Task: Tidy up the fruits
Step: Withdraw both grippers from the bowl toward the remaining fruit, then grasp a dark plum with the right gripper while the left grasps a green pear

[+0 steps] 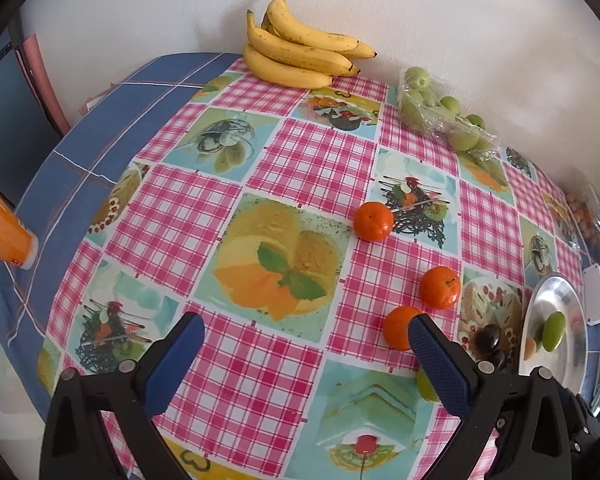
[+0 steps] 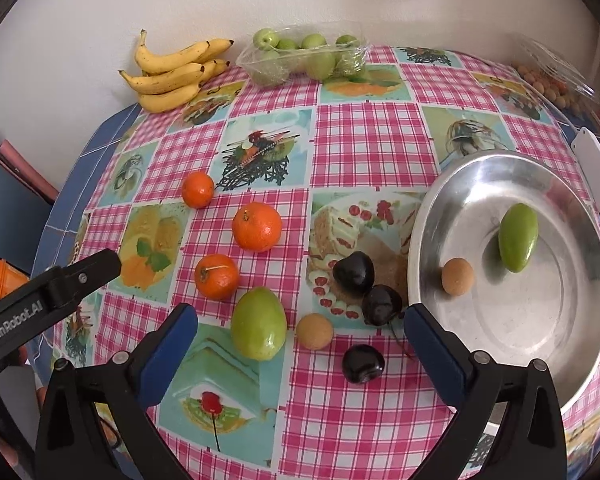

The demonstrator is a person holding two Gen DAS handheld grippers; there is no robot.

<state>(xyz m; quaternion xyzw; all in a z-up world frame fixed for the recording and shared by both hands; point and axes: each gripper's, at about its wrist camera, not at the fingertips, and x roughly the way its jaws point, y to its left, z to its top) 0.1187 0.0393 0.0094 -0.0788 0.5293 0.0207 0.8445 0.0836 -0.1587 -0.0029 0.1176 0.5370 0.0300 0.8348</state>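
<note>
Table (image 2: 372, 152) w/ oranges (image 2: 257, 227), bananas (image 2: 172, 76), plate (image 2: 428, 216).

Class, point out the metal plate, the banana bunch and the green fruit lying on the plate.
Metal plate (image 2: 512, 332), right wrist view, bare centre.
Banana bunch (image 1: 300, 50), left wrist view, middle banana.
Green fruit (image 2: 517, 238), right wrist view, its middle.

On my feed I see a pink checked tablecloth (image 2: 372, 140) with printed dessert pictures, laid over a blue cloth (image 1: 80, 160) that shows at the table's edge. An orange cup (image 1: 4, 232) lies tilted on the blue cloth at the left of the left camera's view. A small white box (image 2: 594, 170) sits near the table's right edge. A white wall (image 1: 420, 8) stands behind the table, and a dark chair (image 1: 8, 96) is beside it at left.
</note>
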